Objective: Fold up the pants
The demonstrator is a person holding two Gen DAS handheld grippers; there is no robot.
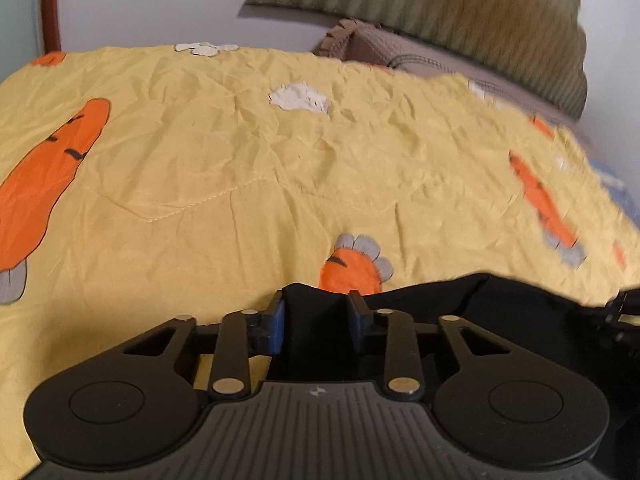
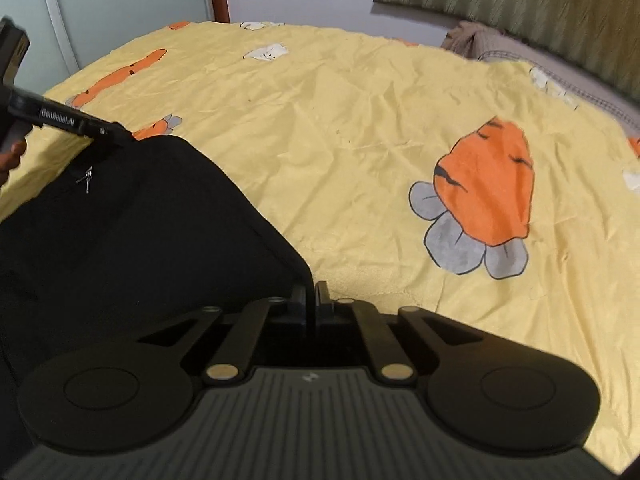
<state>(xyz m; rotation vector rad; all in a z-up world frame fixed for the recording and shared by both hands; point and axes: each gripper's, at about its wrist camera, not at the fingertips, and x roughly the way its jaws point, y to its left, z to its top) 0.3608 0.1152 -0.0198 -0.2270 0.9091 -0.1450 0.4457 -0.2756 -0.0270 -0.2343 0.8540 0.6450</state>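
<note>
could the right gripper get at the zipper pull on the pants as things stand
Probably not yet: the right gripper is shut on the pants edge, so it must let go first. The zipper pull itself lies uncovered.

The pants (image 2: 132,232) are plain black, with a small silver zip pull. The quilt (image 1: 240,152) under them is pale yellow, printed with orange carrots (image 2: 488,184) that carry grey leaves and black outlines, plus small white rabbits (image 1: 300,98). My left claw (image 1: 318,320) is matt black with blue pads (image 1: 277,326) and brass-coloured pivot pins. My right claw (image 2: 312,300) is the same black, ribbed grey at the body. The headboard (image 1: 460,12) is olive green with vertical stripes. The pillow (image 1: 400,50) is taupe with a fine check. The wall (image 1: 152,0) is white.
</note>
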